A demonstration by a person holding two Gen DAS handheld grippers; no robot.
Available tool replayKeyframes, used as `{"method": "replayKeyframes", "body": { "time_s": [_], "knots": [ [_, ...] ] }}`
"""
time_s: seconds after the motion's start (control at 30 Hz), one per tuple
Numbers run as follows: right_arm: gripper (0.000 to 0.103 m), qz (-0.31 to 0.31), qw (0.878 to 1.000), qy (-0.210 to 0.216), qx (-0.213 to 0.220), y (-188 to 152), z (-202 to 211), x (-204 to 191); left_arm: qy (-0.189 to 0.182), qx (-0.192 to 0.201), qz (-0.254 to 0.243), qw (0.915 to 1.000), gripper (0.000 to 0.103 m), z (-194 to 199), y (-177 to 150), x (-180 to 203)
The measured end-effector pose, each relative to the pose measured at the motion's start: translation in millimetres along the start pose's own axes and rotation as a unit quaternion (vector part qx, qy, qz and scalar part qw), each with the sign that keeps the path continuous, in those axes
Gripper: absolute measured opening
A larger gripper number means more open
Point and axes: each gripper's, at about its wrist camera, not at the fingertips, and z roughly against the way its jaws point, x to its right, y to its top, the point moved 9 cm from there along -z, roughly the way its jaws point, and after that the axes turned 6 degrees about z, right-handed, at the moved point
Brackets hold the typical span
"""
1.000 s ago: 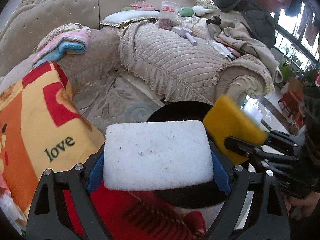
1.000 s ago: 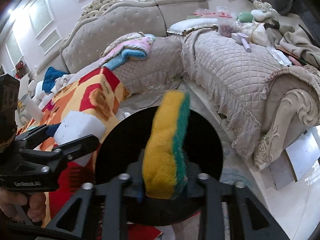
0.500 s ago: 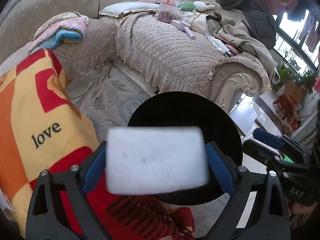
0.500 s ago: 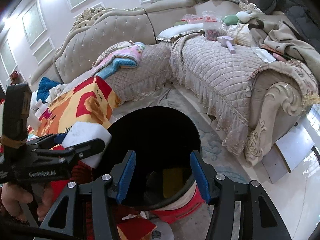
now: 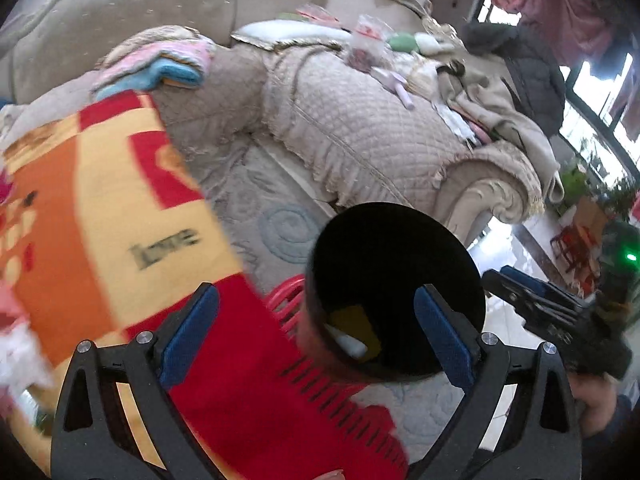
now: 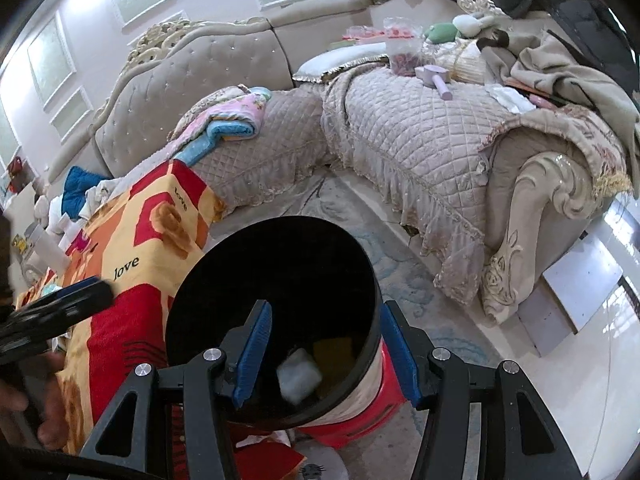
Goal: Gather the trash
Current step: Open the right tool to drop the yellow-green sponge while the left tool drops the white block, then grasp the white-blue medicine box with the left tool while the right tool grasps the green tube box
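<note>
A round bin with a black liner stands on the carpet below both grippers. In it lie a white sponge and a yellow sponge, side by side; the left wrist view shows the white sponge and the yellow sponge too. My left gripper is open at the bin's left rim, nothing between its blue pads. My right gripper is open over the bin, also holding nothing. In the left wrist view the right gripper reaches in from the right.
A red and orange blanket printed "love" lies left of the bin. A quilted beige sofa piled with clothes and small items runs behind. The bin sits against something red on a pale carpet. A hand holds the left gripper.
The right gripper let go of the yellow sponge, which fell into the bin. The left gripper then released the white sponge into the bin too and shifted left.
</note>
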Motion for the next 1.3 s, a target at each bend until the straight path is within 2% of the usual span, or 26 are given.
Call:
{"method": "replayKeyframes", "body": {
  "time_s": [0.2, 0.23, 0.3, 0.37, 0.43, 0.47, 0.5, 0.57, 0.6, 0.67, 0.73, 0.83, 0.97, 1.07, 1.13, 1.2, 1.3],
  "knots": [
    [0.056, 0.041, 0.998, 0.051, -0.010, 0.0, -16.3, -56.1, 0.038, 0.040, 0.054, 0.9970, 0.098, 74.5, -37.6, -57.1],
    [0.056, 0.059, 0.996, 0.065, -0.033, -1.0, -32.2, -71.3, 0.045, 0.048, 0.065, 0.9957, 0.098, 90.6, -47.9, -67.7],
    [0.056, 0.083, 0.992, 0.065, -0.070, -4.9, -59.0, -84.6, 0.046, 0.057, 0.075, 0.9945, 0.098, 115.4, -65.2, -81.1],
    [0.056, 0.108, 0.983, 0.051, -0.143, -17.0, -100.7, -91.4, 0.060, 0.068, 0.075, 0.9931, 0.098, 141.0, -83.1, -94.6],
    [0.039, 0.114, 0.970, 0.061, -0.204, -31.1, -125.6, -94.1, 0.073, 0.077, 0.078, 0.9913, 0.098, 165.1, -101.3, -110.2],
    [0.040, 0.106, 0.967, 0.073, -0.221, -31.4, -130.2, -95.4, 0.078, 0.079, 0.085, 0.9901, 0.098, 174.3, -109.0, -118.9],
    [0.047, 0.106, 0.963, 0.070, -0.236, -31.1, -133.0, -95.2, 0.081, 0.080, 0.097, 0.9887, 0.098, 183.3, -118.5, -129.4],
    [0.047, 0.123, 0.947, 0.060, -0.292, -44.7, -141.5, -94.0, 0.081, 0.081, 0.117, 0.9865, 0.098, 192.2, -129.7, -143.2],
    [0.047, 0.110, 0.940, 0.084, -0.311, -51.0, -143.8, -96.4, 0.084, 0.082, 0.129, 0.9846, 0.098, 195.8, -135.0, -150.0],
    [0.047, 0.066, 0.924, 0.161, -0.339, -60.3, -144.9, -107.3, 0.083, 0.081, 0.151, 0.9818, 0.098, 200.0, -142.9, -161.2],
    [0.045, 0.065, 0.913, 0.196, -0.352, -68.2, -144.1, -119.2, 0.078, 0.075, 0.165, 0.9803, 0.098, 201.0, -148.6, -167.7],
    [0.045, 0.059, 0.907, 0.225, -0.350, -67.2, -142.0, -124.1, 0.082, 0.079, 0.163, 0.9802, 0.098, 207.7, -148.7, -169.2],
    [0.045, 0.000, 0.895, 0.295, -0.334, -60.3, -137.9, -120.0, 0.082, 0.084, 0.171, 0.9783, 0.098, 214.8, -147.8, -175.3],
    [0.045, -0.034, 0.884, 0.315, -0.343, -62.8, -136.1, -114.8, 0.087, 0.086, 0.179, 0.9761, 0.098, 217.0, -148.3, -182.2],
    [0.045, -0.028, 0.886, 0.307, -0.346, -60.3, -131.9, -112.7, 0.092, 0.091, 0.184, 0.9745, 0.098, 218.9, -147.7, -187.2],
    [0.045, -0.011, 0.894, 0.291, -0.341, -57.2, -131.7, -116.2, 0.101, 0.095, 0.184, 0.9731, 0.098, 221.2, -147.3, -192.2],
    [0.045, 0.028, 0.912, 0.254, -0.321, -40.9, -123.1, -109.2, 0.113, 0.098, 0.188, 0.9708, 0.098, 221.5, -149.8, -203.9]
  ]
}}
